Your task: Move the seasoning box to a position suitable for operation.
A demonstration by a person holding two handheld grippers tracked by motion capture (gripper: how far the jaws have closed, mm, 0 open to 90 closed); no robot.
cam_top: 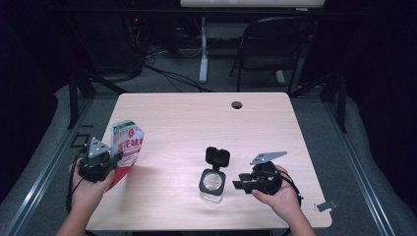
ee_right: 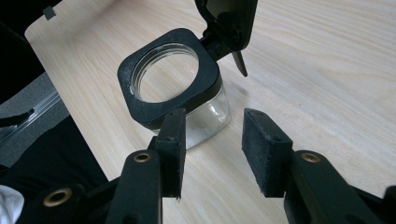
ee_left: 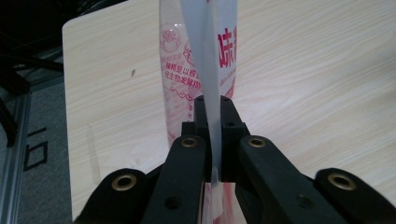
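A red and white printed packet (cam_top: 127,145) with a green top stands tilted near the table's left edge. My left gripper (cam_top: 117,158) is shut on its side. In the left gripper view the jaws (ee_left: 212,116) pinch the packet's (ee_left: 198,56) thin sealed edge, and the packet is lifted off the wood. A small clear square jar (cam_top: 212,186) with a black collar stands near the front middle, its black hinged lid (cam_top: 217,157) flipped up. My right gripper (cam_top: 239,182) is open just right of it. In the right gripper view the jar (ee_right: 173,88) lies beyond the parted pads (ee_right: 212,135), with nothing between them.
The light wooden table (cam_top: 196,118) has a round cable hole (cam_top: 237,104) near its far edge. A black folding chair (cam_top: 275,44) and a white table leg stand behind it. A small grey clip (cam_top: 326,206) lies off the front right corner.
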